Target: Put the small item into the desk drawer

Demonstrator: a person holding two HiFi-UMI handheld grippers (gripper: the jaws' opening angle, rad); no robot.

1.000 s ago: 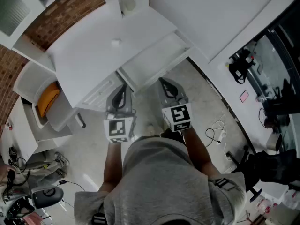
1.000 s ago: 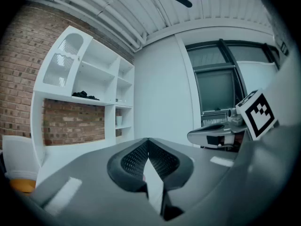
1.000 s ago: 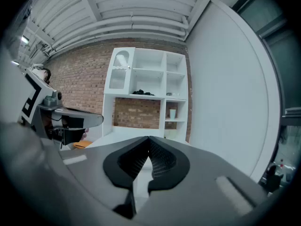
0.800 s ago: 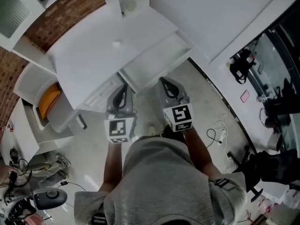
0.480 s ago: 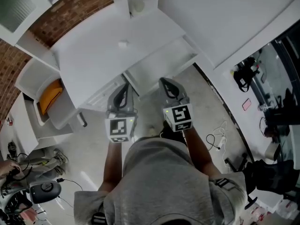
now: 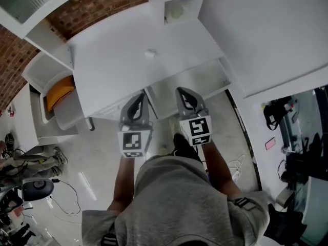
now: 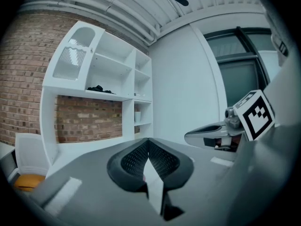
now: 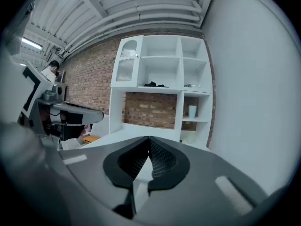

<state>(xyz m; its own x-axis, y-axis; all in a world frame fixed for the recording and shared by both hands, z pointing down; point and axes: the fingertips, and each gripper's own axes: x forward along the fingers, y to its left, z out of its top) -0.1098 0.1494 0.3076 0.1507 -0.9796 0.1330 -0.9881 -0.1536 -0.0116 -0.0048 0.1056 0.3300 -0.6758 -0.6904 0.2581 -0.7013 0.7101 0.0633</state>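
A small white item [image 6: 150, 53] lies on the white desk top [image 6: 118, 65]. Under the desk's front edge the drawer [image 6: 212, 81] stands pulled out, and its inside looks bare. My left gripper [image 6: 139, 97] is shut with nothing in it, its tip at the desk's front edge just left of the drawer. My right gripper [image 6: 183, 92] is shut and empty too, its tip over the drawer's left part. The left gripper view shows its jaws [image 7: 148, 140] meeting, with the right gripper [image 7: 211, 133] beside them. The right gripper view shows shut jaws [image 8: 149, 138].
White shelves [image 6: 177, 4] with a cup [image 6: 176, 12] stand behind the desk against a brick wall [image 6: 97, 4]. A white chair with an orange thing [image 6: 60, 92] sits left of the desk. Cables [image 6: 66, 199] lie on the floor at left, and a white wall panel [image 6: 266, 29] stands on the right.
The person has stepped toward the desk, carrying both grippers forward. The desk and drawer now sit closer under the tips. Both stay shut.
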